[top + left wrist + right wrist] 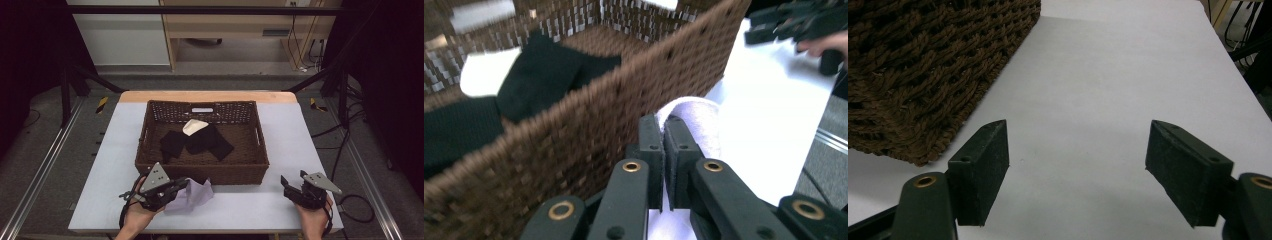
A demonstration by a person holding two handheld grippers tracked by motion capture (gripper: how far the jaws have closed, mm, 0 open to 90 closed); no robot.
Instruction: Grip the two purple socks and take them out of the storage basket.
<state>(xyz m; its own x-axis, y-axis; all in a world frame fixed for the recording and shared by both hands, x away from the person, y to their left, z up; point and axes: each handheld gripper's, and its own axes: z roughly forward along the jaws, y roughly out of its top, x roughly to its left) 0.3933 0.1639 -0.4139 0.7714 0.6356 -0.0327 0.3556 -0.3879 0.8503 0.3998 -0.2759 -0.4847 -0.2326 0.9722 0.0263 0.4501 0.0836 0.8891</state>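
Observation:
My left gripper (pixel 184 184) (pixel 663 122) is at the front left of the table, just before the front wall of a brown wicker basket (pixel 200 172) (pixel 574 145). Its jaws are shut on a pale purple cloth (pixel 195 196) (pixel 696 122), which bunches beyond the tips and rests on the table. Inside the basket lie black cloths (pixel 197 141) (pixel 544 75) and a white cloth (pixel 194 126) (pixel 486 72). My right gripper (pixel 292 177) (pixel 1078 145) is low over the table's front right. It is open, with nothing between its fingers.
The white table (pixel 300 130) (pixel 1108 75) has bare room right of the basket's corner (pixel 923 60). Metal rails run along both sides of the table. Cables lie on the floor at the right (pixel 350 200).

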